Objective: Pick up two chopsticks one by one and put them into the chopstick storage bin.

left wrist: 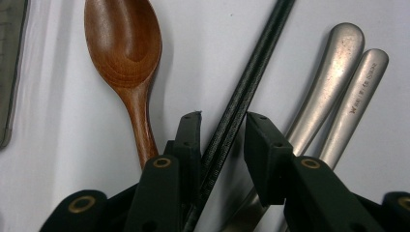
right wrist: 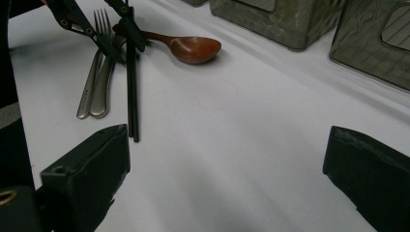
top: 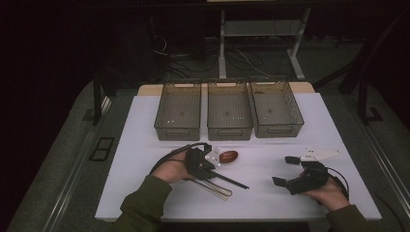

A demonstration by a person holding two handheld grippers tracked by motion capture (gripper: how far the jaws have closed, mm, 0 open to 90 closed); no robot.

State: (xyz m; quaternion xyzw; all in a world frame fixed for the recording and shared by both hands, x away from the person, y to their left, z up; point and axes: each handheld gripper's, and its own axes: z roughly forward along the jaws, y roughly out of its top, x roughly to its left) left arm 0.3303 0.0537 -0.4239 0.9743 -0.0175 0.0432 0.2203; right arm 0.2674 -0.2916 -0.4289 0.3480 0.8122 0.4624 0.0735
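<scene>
Evidently the step in hand is a pinch on the black chopsticks (left wrist: 241, 92), so the left gripper (left wrist: 223, 121) should settle lower until both pads bracket the pair squarely, then squeeze without nudging the neighbours. Its jaws stand narrow, not yet pressing: the left finger (left wrist: 189, 140) sits right against the dark shafts while a sliver of white table (left wrist: 58, 145) shows between them and the right one. The chopsticks run diagonally up through that gap and on past the tips. Just to one side lies the wooden spoon (left wrist: 126, 53), its handle passing under the gripper; on the other side two metal handles (left wrist: 333, 77) lie just beside the jaw, close enough to be caught by mistake. Farther off, the right gripper (top: 285, 170) rests in its hand with jaws wide, holding nothing. Beyond stand three mesh bins (top: 228, 115) in a row.
</scene>
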